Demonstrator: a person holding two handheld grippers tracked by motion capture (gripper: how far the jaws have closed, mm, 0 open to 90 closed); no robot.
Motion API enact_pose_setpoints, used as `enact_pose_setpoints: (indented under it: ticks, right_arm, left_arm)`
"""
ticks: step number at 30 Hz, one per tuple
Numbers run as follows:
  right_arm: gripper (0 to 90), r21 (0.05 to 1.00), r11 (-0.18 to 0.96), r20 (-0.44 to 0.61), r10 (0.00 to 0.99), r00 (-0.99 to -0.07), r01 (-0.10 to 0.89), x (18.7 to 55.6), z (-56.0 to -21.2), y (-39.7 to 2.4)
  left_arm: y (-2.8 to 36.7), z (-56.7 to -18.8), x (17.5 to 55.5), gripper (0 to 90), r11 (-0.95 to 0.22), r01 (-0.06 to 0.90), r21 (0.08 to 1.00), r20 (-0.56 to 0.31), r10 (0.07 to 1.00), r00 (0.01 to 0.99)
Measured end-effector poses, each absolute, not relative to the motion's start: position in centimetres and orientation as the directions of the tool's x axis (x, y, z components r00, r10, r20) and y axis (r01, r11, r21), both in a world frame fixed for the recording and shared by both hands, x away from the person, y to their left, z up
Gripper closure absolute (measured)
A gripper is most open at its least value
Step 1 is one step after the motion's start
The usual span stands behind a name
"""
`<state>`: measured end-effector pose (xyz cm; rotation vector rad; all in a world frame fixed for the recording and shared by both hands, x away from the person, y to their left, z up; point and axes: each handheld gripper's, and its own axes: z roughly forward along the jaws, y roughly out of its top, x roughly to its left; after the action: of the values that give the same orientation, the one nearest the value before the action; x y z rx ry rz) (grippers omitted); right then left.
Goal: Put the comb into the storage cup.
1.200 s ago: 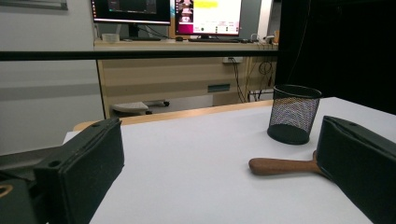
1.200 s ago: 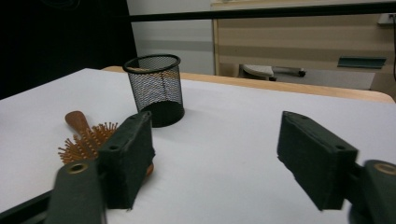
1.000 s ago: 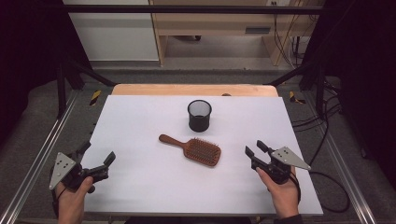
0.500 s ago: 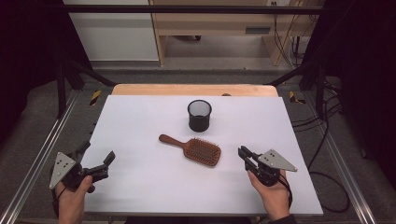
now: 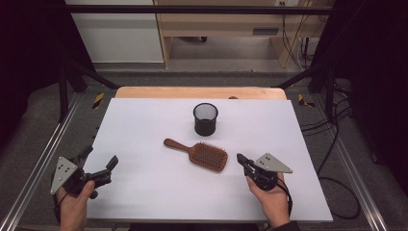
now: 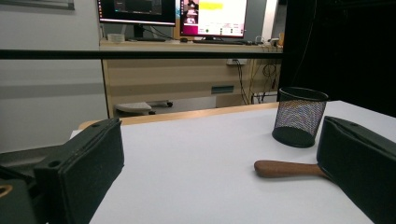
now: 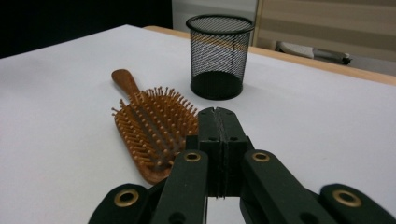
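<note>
The hairbrush [image 5: 199,153] lies flat near the middle of the white table [image 5: 144,125], bristles up, its wooden handle pointing toward your left and slightly away from you. Just behind its head stands the black mesh cup [image 5: 206,119], upright and apart from the brush.

Your right gripper [image 5: 240,158] sits just beside the broad end of the brush head, tips aimed at it but not touching it as far as the high view shows. Its jaws have just been closing and now stand pressed together with nothing between them; in the right gripper view [image 7: 219,122] the two black pads meet face to face, with the brush [image 7: 154,128] lying to their left and the cup [image 7: 218,56] beyond.

Your left gripper [image 5: 98,163] rests at the near left edge of the table, well apart from the brush. Its jaws stand wide, released and holding nothing; in the left gripper view [image 6: 224,158] bare table shows between them, the brush handle [image 6: 287,168] pokes out from behind the right-hand jaw, and the cup [image 6: 299,116] stands farther back.
</note>
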<state>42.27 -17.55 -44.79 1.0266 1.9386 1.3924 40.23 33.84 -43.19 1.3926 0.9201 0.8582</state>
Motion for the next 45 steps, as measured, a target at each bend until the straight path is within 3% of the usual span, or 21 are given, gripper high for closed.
enact_pose_setpoints:
  ticks: [26,45]
  right_arm:
    - [90.0,0.855,0.322,-0.001,0.786,-0.618,0.407,45.4,-46.6,-13.8]
    - [90.0,0.83,0.334,-0.004,0.805,-0.594,0.447,47.8,-46.9,-13.8]
  left_arm:
    - [33.6,-43.3,40.3,1.0,-0.007,0.047,0.999,-0.013,0.909,0.417]
    - [33.7,-43.4,40.3,1.0,-0.007,0.049,0.999,-0.014,0.909,0.416]
